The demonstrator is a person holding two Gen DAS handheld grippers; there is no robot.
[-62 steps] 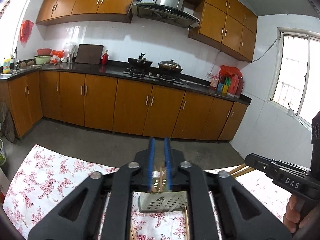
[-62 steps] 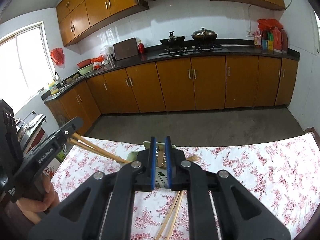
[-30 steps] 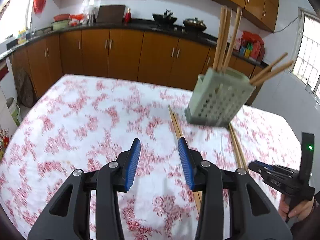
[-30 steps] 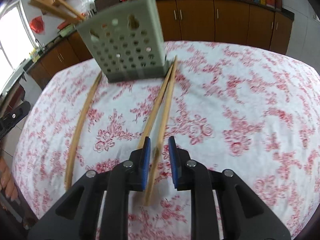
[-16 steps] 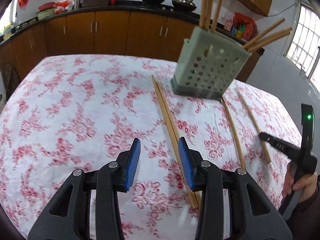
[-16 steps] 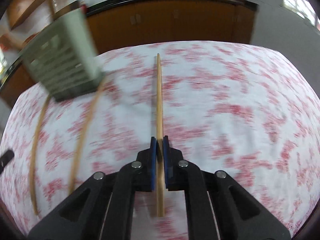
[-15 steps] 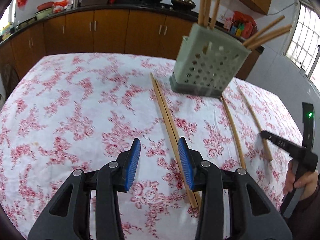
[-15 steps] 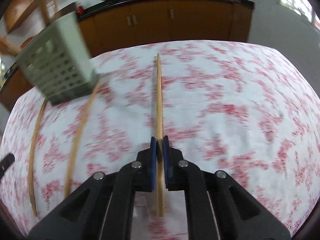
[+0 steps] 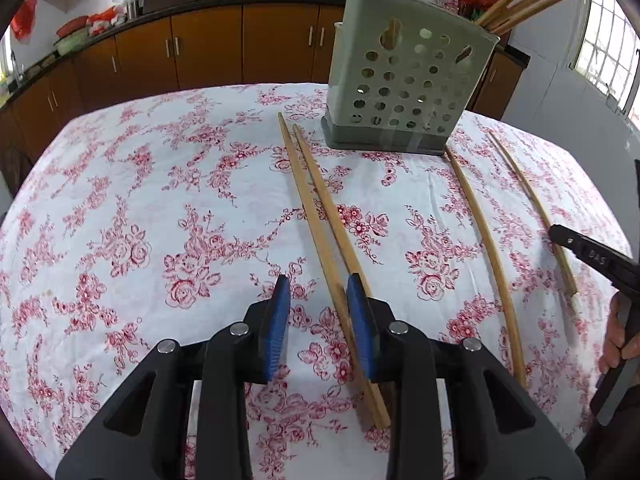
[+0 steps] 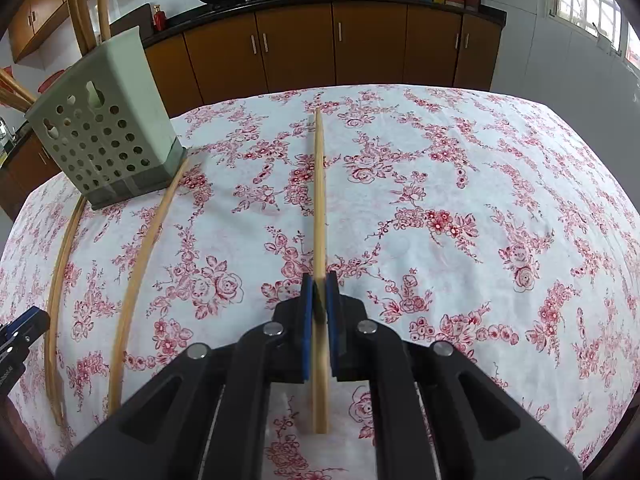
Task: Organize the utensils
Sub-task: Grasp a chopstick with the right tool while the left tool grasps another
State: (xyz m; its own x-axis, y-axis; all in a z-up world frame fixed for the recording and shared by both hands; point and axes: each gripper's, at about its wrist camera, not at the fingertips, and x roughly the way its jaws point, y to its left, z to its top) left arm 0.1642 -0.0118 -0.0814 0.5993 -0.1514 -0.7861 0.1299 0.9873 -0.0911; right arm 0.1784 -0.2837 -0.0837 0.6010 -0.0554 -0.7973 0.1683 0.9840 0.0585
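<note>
A grey-green perforated utensil holder [image 9: 408, 80] stands on the floral tablecloth, with several wooden chopsticks upright in it; it also shows in the right wrist view [image 10: 104, 128]. A pair of chopsticks [image 9: 320, 216] lies on the cloth left of the holder. My left gripper [image 9: 320, 292] is open, low over the near end of that pair. My right gripper [image 10: 319, 284] is shut on a single chopstick [image 10: 319, 184] that points away over the cloth. That gripper also shows at the right edge of the left wrist view [image 9: 560, 234]. Another chopstick [image 9: 484, 240] lies between.
Two curved-looking chopsticks [image 10: 136, 264] lie on the cloth by the holder in the right wrist view. The table edge [image 9: 160, 94] faces brown kitchen cabinets [image 9: 208, 52]. A window [image 9: 604, 32] is at the right.
Both grippers came down from the holder to the cloth. My right gripper closed on a single chopstick. My left gripper moved in over the near end of the chopstick pair, still open.
</note>
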